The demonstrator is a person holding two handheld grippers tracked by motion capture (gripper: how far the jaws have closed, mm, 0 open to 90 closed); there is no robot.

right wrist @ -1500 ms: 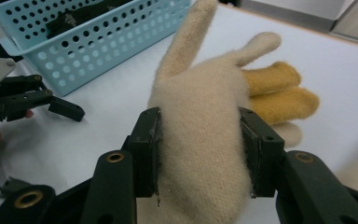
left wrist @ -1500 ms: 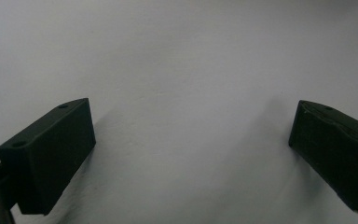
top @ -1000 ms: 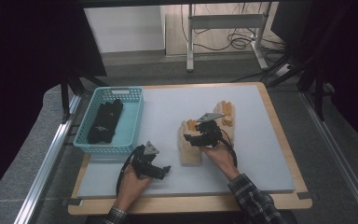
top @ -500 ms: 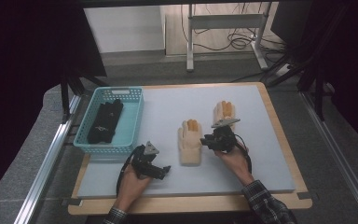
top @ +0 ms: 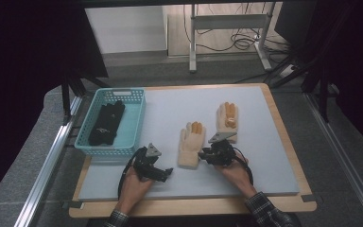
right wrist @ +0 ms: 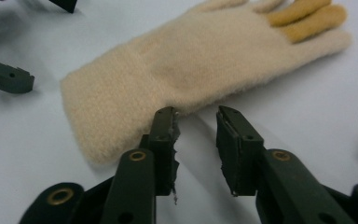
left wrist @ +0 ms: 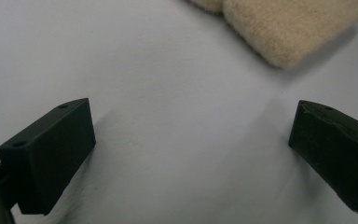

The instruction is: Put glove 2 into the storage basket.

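Observation:
Two cream gloves with orange fingertips lie flat on the pale mat [top: 264,165]. The left glove [top: 191,144] [right wrist: 191,70] has its cuff [left wrist: 284,28] toward the person. The right glove [top: 228,120] lies farther back. My right gripper [top: 204,154] [right wrist: 196,114] sits low beside the left glove's cuff. Its jaws have just been opening a little from a near close; the gap is narrow, with bare mat between them, and one jaw brushes the glove's edge. My left gripper [top: 166,173] [left wrist: 193,112] rests wide open on the mat just short of that cuff.
A teal basket [top: 137,120] holding black gloves [top: 106,124] stands at the mat's left. The wooden table edge [top: 194,205] runs along the front. The left gripper's jaw [right wrist: 9,79] lies near the cuff in the right gripper view.
The right gripper has left the top of the left glove, swung right, then come down toward the person beside the cuff, its jaws narrower. The glove now lies flat. The left gripper stayed still.

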